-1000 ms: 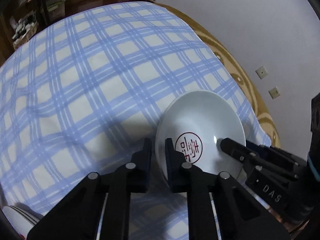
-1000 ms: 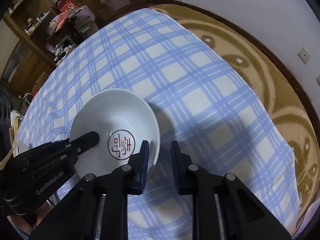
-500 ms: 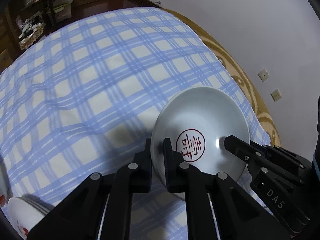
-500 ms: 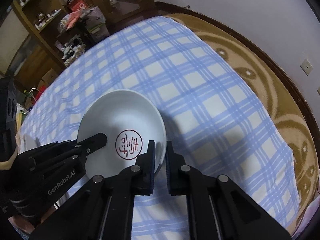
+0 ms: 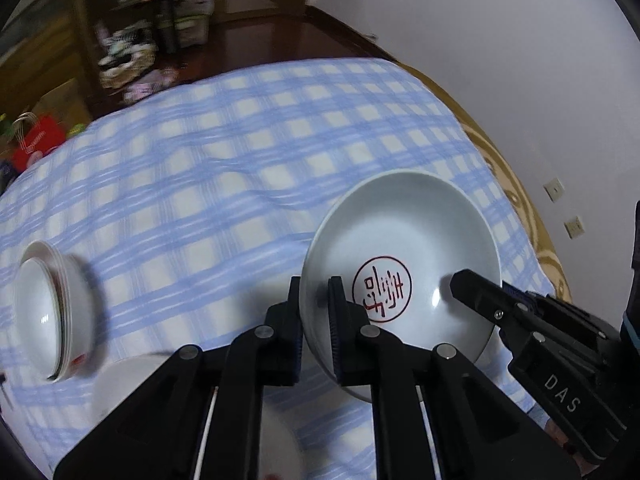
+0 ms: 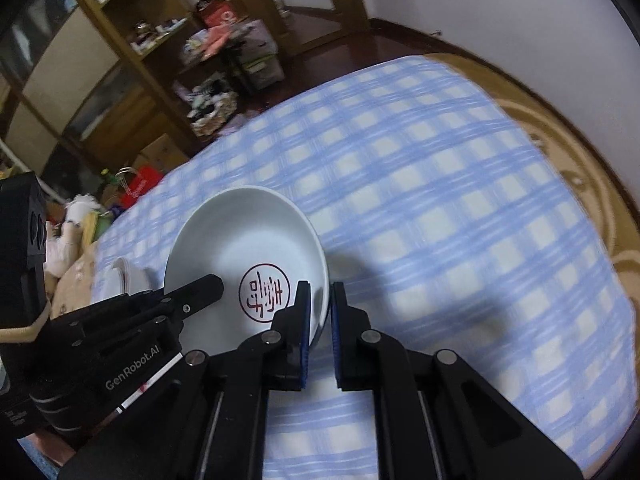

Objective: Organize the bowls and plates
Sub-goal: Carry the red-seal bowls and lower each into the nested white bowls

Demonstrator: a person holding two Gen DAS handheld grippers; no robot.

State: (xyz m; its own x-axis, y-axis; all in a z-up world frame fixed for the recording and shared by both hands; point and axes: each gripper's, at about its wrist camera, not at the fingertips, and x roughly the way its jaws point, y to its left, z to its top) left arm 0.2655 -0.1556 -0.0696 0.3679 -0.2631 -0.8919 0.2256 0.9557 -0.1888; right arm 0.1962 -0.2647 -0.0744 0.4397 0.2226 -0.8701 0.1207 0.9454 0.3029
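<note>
bowl: lifted above the checked cloth, one rim each in left gripper and right gripper, jaws pinching
done: small stack of bowls (left side)
left: adding this one, I'd guess

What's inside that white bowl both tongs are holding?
The bowl holds no food; only a red round seal mark shows on its bottom. One finger of each tongs covers a bit of the inner wall.
</note>
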